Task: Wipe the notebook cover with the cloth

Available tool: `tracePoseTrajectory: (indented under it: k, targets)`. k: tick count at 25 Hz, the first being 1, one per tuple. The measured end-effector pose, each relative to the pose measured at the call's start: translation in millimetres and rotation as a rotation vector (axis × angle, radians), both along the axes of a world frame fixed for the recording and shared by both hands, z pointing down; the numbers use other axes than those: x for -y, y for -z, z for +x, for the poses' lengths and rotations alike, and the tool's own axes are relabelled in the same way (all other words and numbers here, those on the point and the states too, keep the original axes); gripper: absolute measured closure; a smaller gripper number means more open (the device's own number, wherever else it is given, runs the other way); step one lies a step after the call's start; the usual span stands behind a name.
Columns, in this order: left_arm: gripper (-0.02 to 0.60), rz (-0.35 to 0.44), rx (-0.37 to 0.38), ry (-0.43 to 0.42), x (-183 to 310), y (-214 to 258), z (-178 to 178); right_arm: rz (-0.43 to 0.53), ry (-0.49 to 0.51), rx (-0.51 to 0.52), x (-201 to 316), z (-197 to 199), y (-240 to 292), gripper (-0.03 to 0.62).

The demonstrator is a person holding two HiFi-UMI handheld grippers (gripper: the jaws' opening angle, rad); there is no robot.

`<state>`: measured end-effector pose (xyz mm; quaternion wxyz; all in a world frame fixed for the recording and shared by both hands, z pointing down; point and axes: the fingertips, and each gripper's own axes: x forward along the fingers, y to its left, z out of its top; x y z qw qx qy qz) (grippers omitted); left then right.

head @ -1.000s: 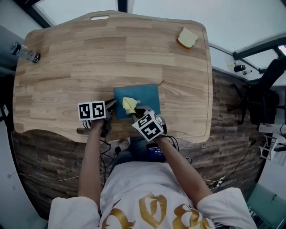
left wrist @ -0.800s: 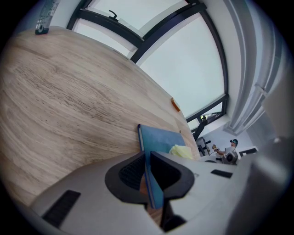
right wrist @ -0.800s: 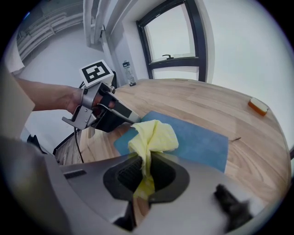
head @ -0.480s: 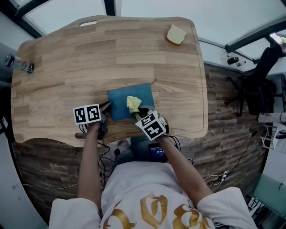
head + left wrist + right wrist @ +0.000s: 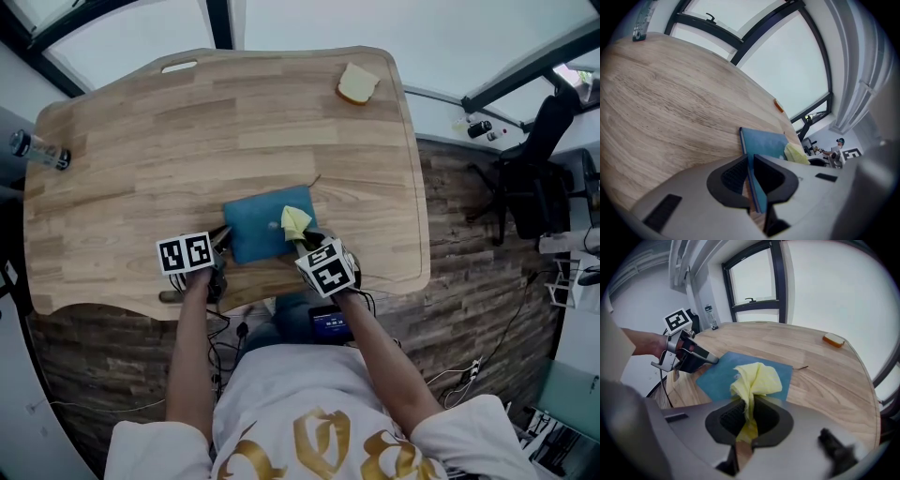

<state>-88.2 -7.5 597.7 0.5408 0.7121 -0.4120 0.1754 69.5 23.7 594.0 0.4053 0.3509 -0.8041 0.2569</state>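
Note:
A blue notebook point(image 5: 261, 228) lies flat near the front edge of the wooden table point(image 5: 141, 141). My left gripper point(image 5: 221, 247) is shut on the notebook's near left edge point(image 5: 759, 187), with the cover running between its jaws. My right gripper point(image 5: 306, 241) is shut on a crumpled yellow cloth point(image 5: 295, 221). The cloth point(image 5: 757, 378) rests on the right part of the blue cover point(image 5: 717, 376). In the right gripper view the left gripper point(image 5: 710, 358) shows at the notebook's far corner. In the left gripper view the cloth point(image 5: 797, 153) shows beyond the cover point(image 5: 764, 142).
A clear bottle point(image 5: 37, 150) lies at the table's far left edge. A pale yellow sponge-like block point(image 5: 356, 84) sits at the far right corner. A thin ribbon point(image 5: 313, 179) sticks out from the notebook's far edge. A dark office chair point(image 5: 539, 178) stands right of the table.
My right gripper has dragged the yellow cloth rightward across the cover, from near its middle to its right part. The left gripper keeps its hold on the left edge.

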Motion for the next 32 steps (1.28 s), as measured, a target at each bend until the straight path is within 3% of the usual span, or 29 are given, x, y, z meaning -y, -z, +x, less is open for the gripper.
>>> tracePoseTrajectory:
  k: [9, 26, 32]
  targets:
    - [0.534, 0.009, 0.009, -0.003, 1.7, 2.1, 0.5, 0.032, -0.067, -0.032, 10.0, 27.3, 3.4, 0.556]
    - [0.534, 0.008, 0.011, -0.016, 1.1, 2.5, 1.4, 0.028, -0.06, -0.042, 28.8, 34.1, 2.5, 0.556]
    - [0.534, 0.002, -0.002, -0.017, 0.4, 2.0, 1.3, 0.024, -0.098, -0.031, 40.1, 38.6, 2.0, 0.556]
